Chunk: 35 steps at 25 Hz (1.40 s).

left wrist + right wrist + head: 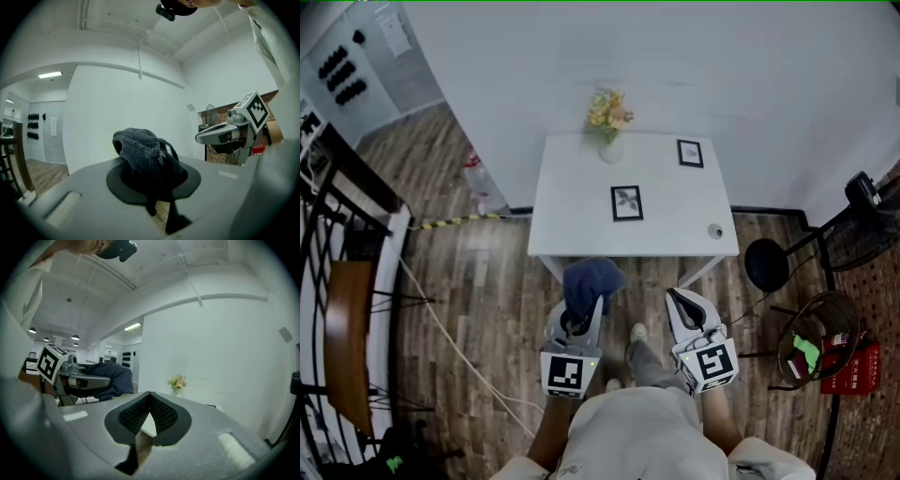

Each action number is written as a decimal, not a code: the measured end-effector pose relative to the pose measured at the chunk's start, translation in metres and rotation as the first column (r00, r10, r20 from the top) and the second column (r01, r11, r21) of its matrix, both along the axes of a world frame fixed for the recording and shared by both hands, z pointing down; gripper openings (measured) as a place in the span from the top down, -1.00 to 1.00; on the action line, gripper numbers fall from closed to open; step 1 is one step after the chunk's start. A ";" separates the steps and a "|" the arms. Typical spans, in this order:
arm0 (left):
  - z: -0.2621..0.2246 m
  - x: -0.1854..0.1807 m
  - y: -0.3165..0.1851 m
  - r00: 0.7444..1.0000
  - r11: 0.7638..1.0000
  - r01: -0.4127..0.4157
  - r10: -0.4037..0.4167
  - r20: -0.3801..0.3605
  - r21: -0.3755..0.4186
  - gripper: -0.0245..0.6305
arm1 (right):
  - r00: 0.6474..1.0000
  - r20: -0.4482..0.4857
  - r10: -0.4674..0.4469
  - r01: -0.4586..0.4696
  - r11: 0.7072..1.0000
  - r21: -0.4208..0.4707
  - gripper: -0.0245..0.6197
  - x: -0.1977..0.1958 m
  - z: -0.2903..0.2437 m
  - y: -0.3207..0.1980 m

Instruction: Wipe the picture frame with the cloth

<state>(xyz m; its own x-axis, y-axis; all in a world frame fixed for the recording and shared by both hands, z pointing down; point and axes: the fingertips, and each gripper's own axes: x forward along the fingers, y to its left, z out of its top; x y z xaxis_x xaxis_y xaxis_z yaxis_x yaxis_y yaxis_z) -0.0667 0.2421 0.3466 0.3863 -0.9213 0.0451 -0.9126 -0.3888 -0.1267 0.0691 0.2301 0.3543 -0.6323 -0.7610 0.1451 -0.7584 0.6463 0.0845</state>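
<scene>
- White counter (572, 202) stands against a white wall, with wood floor (487, 281) open to its left, front and right; one stool (766, 264) sits off the front right corner.
- Two frames sit clear of the edges: a middle frame (626, 202) and a back-right frame (690, 153).
- One flower vase (609, 127) stands at the back edge.
- Left tool (581, 317) grips one dark cloth (591, 279), just short of the front edge.
- Right tool (680, 298) is closed, empty.
</scene>
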 end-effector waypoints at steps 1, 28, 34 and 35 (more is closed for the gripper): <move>0.004 0.001 -0.009 1.000 1.000 0.003 -0.003 0.006 -0.014 0.67 | 1.000 0.001 -0.002 0.002 1.000 -0.001 0.91 0.001 0.000 -0.009; 0.021 0.029 -0.181 0.984 0.979 0.173 -0.167 0.066 -0.103 0.67 | 0.986 0.019 -0.166 0.166 0.984 -0.071 0.91 0.028 0.014 -0.206; 0.025 0.030 -0.201 0.981 0.977 0.190 -0.185 0.065 -0.097 0.67 | 0.987 0.036 -0.157 0.160 0.983 -0.092 0.91 0.029 0.024 -0.229; 0.025 0.030 -0.204 0.981 0.977 0.189 -0.183 0.063 -0.096 0.67 | 0.987 0.041 -0.155 0.159 0.983 -0.095 0.91 0.029 0.024 -0.232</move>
